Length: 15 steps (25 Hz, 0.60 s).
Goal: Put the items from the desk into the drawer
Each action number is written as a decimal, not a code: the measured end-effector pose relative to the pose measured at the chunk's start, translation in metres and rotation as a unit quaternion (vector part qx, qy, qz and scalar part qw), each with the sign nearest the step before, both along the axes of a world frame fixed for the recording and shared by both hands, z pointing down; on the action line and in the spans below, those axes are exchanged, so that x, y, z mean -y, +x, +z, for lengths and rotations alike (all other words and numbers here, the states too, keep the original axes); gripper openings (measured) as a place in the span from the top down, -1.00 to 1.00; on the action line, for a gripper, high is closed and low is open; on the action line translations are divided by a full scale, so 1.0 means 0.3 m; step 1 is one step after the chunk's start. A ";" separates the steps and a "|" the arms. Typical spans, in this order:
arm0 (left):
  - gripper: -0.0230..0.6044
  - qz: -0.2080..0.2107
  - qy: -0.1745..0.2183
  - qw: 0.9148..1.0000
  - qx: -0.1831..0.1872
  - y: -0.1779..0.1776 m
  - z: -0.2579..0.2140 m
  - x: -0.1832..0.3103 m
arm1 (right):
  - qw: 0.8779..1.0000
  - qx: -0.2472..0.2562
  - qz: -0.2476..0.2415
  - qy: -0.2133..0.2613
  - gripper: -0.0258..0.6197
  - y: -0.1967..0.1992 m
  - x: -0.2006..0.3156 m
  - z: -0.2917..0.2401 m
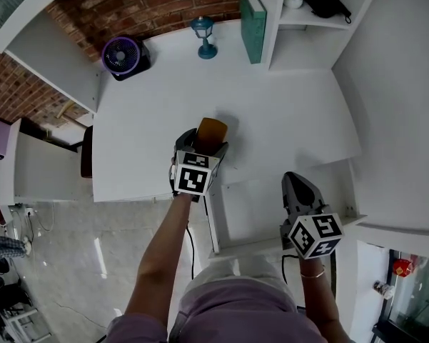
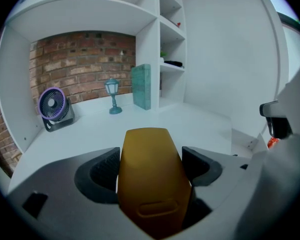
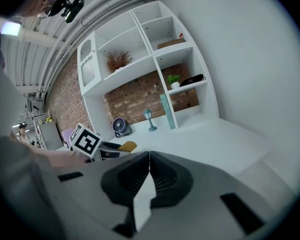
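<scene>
Head view puts the open drawer (image 1: 257,207) just right of your left gripper (image 1: 202,148), which is clamped on the mustard-yellow case (image 1: 211,131). Your right gripper (image 1: 298,189) is nearer the drawer, its jaws closed on nothing.

Between the dark grey jaws of the left gripper (image 2: 152,165) the item (image 2: 150,149) is mustard yellow; its marker cube (image 1: 195,178) carries black-and-white squares. Beyond the jaws: white desk (image 2: 189,119), purple fan (image 2: 53,105), teal lamp (image 2: 112,95), teal book (image 2: 142,86), red-brown brick wall (image 2: 85,59)
</scene>
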State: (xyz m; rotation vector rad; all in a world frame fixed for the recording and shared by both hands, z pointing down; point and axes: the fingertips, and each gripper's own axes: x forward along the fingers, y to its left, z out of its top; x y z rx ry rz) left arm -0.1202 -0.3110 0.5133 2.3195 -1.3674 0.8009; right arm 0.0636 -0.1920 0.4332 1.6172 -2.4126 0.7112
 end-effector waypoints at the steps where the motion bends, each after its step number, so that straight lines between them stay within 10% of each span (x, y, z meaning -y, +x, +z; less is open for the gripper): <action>1: -0.33 0.003 0.003 1.000 -0.002 0.006 -0.013 -0.007 | 1.000 -0.001 0.001 0.001 0.91 -0.001 -0.006 -0.004; 15: -0.33 0.059 0.052 0.996 -0.029 0.089 -0.192 -0.139 | 0.999 -0.010 0.040 0.020 0.91 0.008 -0.129 -0.059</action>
